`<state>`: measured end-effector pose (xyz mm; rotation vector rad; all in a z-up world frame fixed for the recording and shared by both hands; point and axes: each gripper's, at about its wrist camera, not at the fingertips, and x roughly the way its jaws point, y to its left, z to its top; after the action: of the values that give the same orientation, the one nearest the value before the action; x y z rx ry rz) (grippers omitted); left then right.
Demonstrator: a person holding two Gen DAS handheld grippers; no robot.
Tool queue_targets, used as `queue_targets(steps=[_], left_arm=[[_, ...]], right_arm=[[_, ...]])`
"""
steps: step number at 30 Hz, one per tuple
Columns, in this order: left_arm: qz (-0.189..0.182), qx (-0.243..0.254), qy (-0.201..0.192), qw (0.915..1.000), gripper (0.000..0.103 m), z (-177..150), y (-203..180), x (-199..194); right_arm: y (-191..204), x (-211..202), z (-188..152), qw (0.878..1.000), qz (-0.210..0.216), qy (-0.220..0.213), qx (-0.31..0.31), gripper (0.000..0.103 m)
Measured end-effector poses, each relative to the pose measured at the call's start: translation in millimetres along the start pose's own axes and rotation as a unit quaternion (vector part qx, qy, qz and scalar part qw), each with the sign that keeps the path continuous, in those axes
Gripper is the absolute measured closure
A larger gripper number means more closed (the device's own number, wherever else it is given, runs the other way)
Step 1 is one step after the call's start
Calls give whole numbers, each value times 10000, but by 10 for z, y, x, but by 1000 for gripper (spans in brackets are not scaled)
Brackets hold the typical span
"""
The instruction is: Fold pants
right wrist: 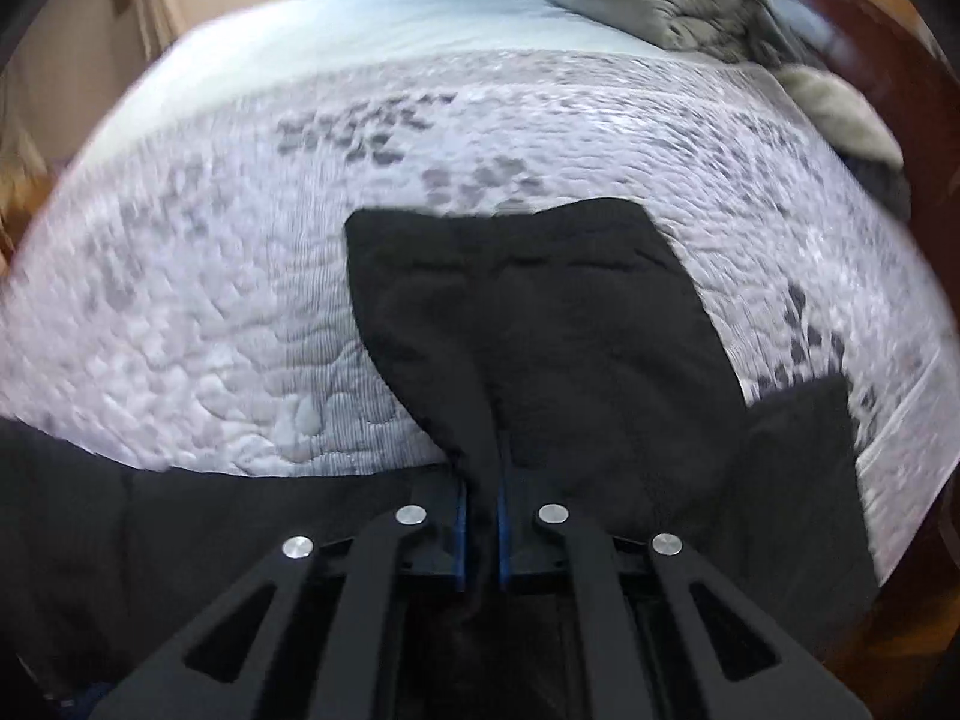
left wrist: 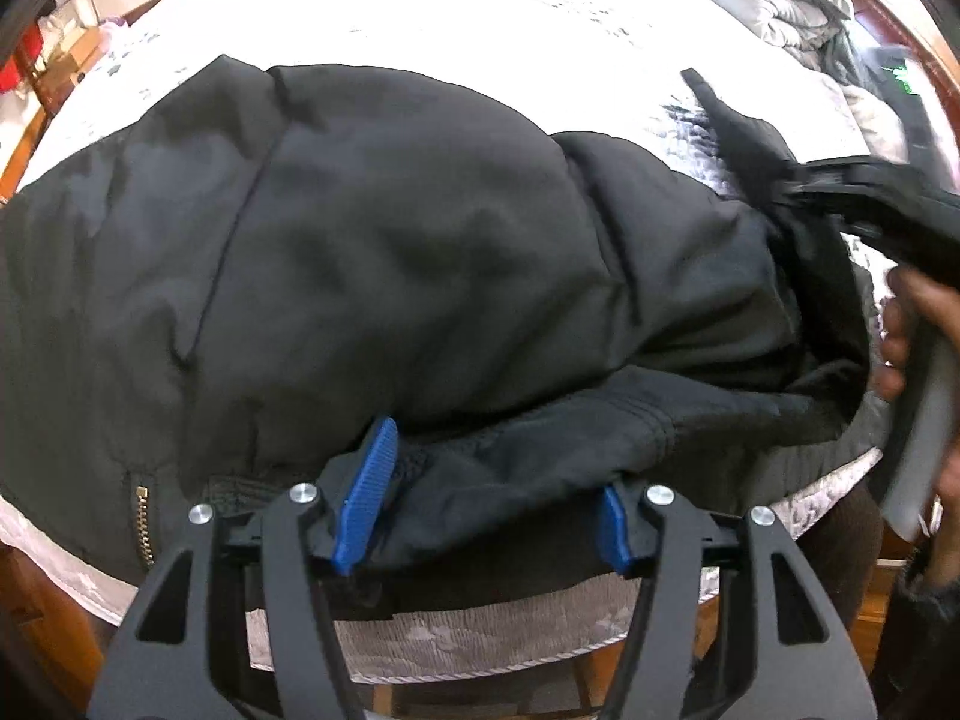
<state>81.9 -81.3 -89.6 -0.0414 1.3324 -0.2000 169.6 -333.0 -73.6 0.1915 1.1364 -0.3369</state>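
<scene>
Black pants [left wrist: 372, 276] lie bunched on the quilted bed, with a brass zipper [left wrist: 142, 522] at the near left. My left gripper [left wrist: 492, 498] is open, its blue pads [left wrist: 367, 498] wide apart with a fold of the pants' near edge lying between them. My right gripper [right wrist: 480, 516] is shut on a fold of the black pants [right wrist: 540, 330]; the leg end hangs forward over the quilt. In the left wrist view the right gripper [left wrist: 804, 186] shows at the right, blurred, pinching the pants, with the person's hand [left wrist: 912, 324] behind it.
The white-grey quilt [right wrist: 240, 276] covers the bed. A heap of grey bedding [right wrist: 678, 0] lies at the far right by the wooden headboard [right wrist: 888, 78]. The bed's near edge [left wrist: 480, 648] is just under the left gripper. Shelves and clutter [left wrist: 48, 54] stand at far left.
</scene>
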Motion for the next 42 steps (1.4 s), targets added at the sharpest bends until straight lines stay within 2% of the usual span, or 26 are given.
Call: queue_targets(steps=[6, 9, 12, 15, 16, 17, 20, 24, 28, 32, 40, 42], left_arm=[[299, 149, -43, 9994, 43, -9, -49, 37], [401, 188, -75, 9990, 42, -42, -65, 27], [435, 213, -131, 9987, 40, -66, -143, -4], [596, 357, -196, 9974, 39, -151, -287, 0], [663, 396, -198, 9968, 39, -168, -306, -3], [695, 408, -185, 9966, 38, -189, -332, -3], [761, 427, -175, 9960, 38, -223, -382, 24], [893, 472, -176, 9947, 38, -215, -488, 48], [881, 435, -177, 9950, 37, -212, -500, 33], [893, 455, -181, 9948, 37, -199, -493, 28], [856, 433, -196, 9952, 37, -203, -414, 18], [870, 433, -201, 9951, 36, -213, -414, 28]], right_arm=[[-676, -490, -148, 9945, 462, -405, 843, 96], [-1074, -662, -299, 9886, 467, -589, 1301, 96], [-1487, -645, -471, 9809, 568, -448, 1806, 96], [-1792, -482, -698, 9736, 698, -107, 2172, 95], [-1843, -434, -779, 9724, 644, -27, 2244, 80], [-1893, -373, -874, 9722, 471, 102, 2292, 60], [-1975, -289, -1079, 9759, 184, 224, 2164, 59], [-2089, -352, -1186, 9704, 278, 177, 2392, 58], [-2234, -369, -1199, 9628, 506, 145, 2651, 44], [-2394, -303, -1271, 9515, 718, 253, 2981, 44], [-2694, -372, -1321, 9499, 526, 167, 3075, 45], [-2779, -378, -1340, 9501, 522, 166, 3072, 59]])
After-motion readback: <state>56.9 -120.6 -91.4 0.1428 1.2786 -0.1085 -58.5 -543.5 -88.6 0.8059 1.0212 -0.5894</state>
